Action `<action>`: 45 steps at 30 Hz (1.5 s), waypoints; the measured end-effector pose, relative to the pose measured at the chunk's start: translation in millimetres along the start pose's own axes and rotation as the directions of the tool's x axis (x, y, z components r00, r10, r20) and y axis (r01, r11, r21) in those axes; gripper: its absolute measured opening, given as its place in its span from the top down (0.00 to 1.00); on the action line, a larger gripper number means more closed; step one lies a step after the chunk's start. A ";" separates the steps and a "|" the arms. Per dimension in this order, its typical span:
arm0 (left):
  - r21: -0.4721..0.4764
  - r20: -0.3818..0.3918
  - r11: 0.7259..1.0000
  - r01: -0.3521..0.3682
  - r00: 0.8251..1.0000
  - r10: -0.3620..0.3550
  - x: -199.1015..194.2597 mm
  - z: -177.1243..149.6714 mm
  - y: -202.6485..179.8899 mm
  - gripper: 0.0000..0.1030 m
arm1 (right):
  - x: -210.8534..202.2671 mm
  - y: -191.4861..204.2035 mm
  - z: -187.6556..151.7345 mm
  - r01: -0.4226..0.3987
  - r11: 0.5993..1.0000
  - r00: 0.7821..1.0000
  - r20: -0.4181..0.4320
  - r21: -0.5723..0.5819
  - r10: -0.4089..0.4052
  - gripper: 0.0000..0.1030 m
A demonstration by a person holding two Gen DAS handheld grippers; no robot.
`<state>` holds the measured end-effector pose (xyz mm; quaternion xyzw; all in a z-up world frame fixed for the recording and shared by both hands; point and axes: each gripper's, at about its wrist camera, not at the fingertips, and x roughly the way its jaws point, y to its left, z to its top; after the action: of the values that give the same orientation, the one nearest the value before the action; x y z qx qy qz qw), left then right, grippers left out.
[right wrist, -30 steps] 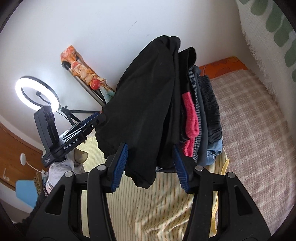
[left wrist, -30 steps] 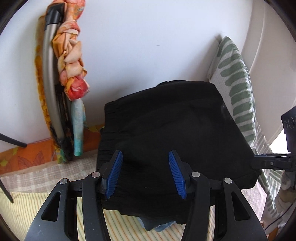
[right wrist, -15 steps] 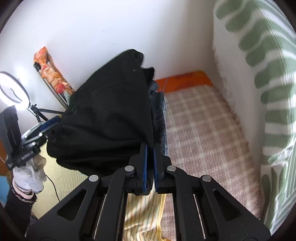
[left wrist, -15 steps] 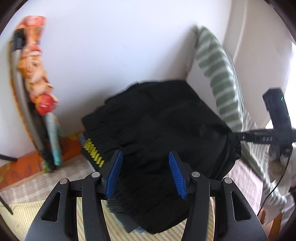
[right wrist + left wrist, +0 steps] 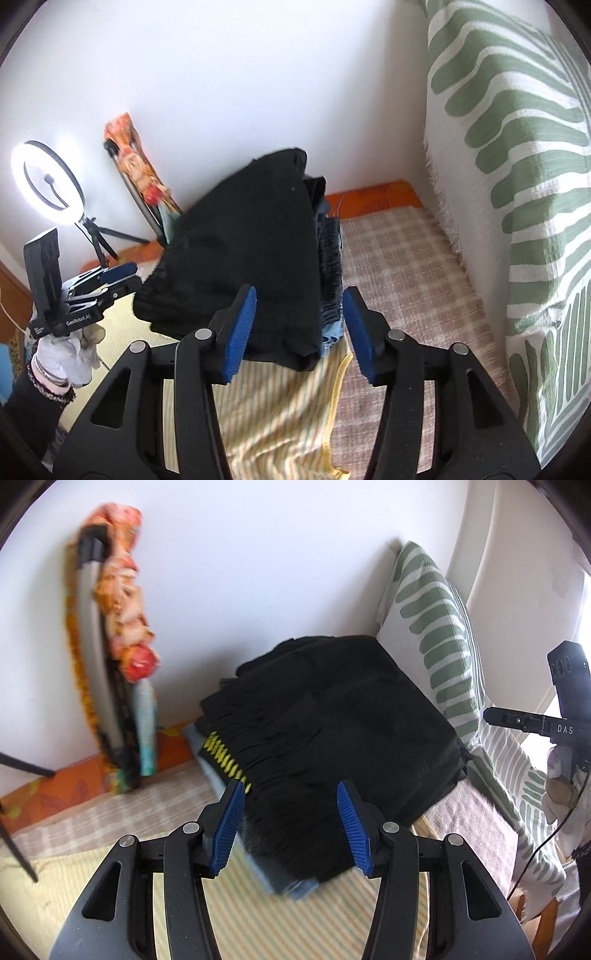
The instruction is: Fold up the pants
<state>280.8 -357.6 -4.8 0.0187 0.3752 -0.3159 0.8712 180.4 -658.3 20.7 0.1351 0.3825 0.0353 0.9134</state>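
Observation:
Folded black pants (image 5: 332, 731) lie on top of a stack of folded clothes (image 5: 291, 884) on the bed. In the right wrist view the same black pants (image 5: 255, 266) cap the stack (image 5: 330, 280). My left gripper (image 5: 291, 827) is open and empty, its blue pads just in front of the stack's near edge. My right gripper (image 5: 297, 328) is open and empty, its pads either side of the pants' near corner without gripping it. The left gripper also shows in the right wrist view (image 5: 110, 280), beside the stack's left side.
The bed has a yellow striped sheet (image 5: 258, 919) and a checked blanket (image 5: 399, 266). A green leaf-patterned pillow (image 5: 439, 635) leans on the wall at the right. A wrapped pole (image 5: 110, 657) leans on the wall. A ring light (image 5: 48, 184) stands on a tripod.
My right gripper was shut half a second ago and has opened, letting go of the black pants. Both grippers have drawn back a little from the stack.

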 end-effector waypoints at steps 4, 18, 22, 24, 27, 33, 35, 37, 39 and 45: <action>-0.027 0.024 1.000 0.002 1.000 -0.001 -26.7 -6.2 2.3 0.39 | -16.1 19.9 -9.4 0.039 0.999 0.998 0.041 -0.026 -0.038 0.47; -0.035 0.131 0.999 -0.002 0.991 0.007 -113.7 -35.6 -24.5 0.25 | -69.2 93.0 -57.8 0.122 0.987 0.981 0.162 -0.103 -0.105 0.30; -0.022 0.138 1.000 0.006 0.990 -0.003 -131.7 -46.1 -30.2 0.22 | -78.2 105.8 -72.8 0.126 0.987 0.979 0.170 -0.097 -0.108 0.29; -0.014 0.144 1.000 0.003 0.990 -0.001 -140.7 -52.5 -32.8 0.22 | -82.7 112.2 -80.4 0.139 0.986 0.976 0.184 -0.096 -0.119 0.19; -0.012 0.155 1.000 0.000 0.988 0.002 -151.2 -61.2 -35.7 0.21 | -89.3 122.7 -89.8 0.160 0.982 0.968 0.211 -0.098 -0.137 0.16; -0.010 0.161 1.000 -0.013 0.987 0.014 -167.0 -78.6 -37.4 0.21 | -95.5 150.0 -107.6 0.194 0.973 0.957 0.241 -0.123 -0.160 0.11; -0.002 0.169 1.000 -0.030 0.985 0.030 -172.9 -85.2 -37.9 0.20 | -95.3 157.3 -114.7 0.197 0.973 0.955 0.247 -0.124 -0.161 0.11; -0.001 0.175 0.999 -0.043 0.984 0.043 -177.7 -90.9 -37.1 0.19 | -93.1 162.8 -121.5 0.204 0.971 0.954 0.249 -0.125 -0.168 0.11; -0.005 0.184 0.999 -0.052 0.982 0.052 -182.3 -97.4 -35.2 0.18 | -89.8 168.4 -129.5 0.218 0.968 0.950 0.255 -0.124 -0.182 0.11; -0.006 0.187 0.998 -0.067 0.980 0.067 -186.5 -113.4 -29.3 0.18 | -77.1 176.3 -146.5 0.218 0.971 0.949 0.252 -0.099 -0.188 0.11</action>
<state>94.6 -250.4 44.0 0.0015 0.2908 -0.2868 0.9128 29.1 -469.6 23.9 0.0406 0.2779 -0.0516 0.9584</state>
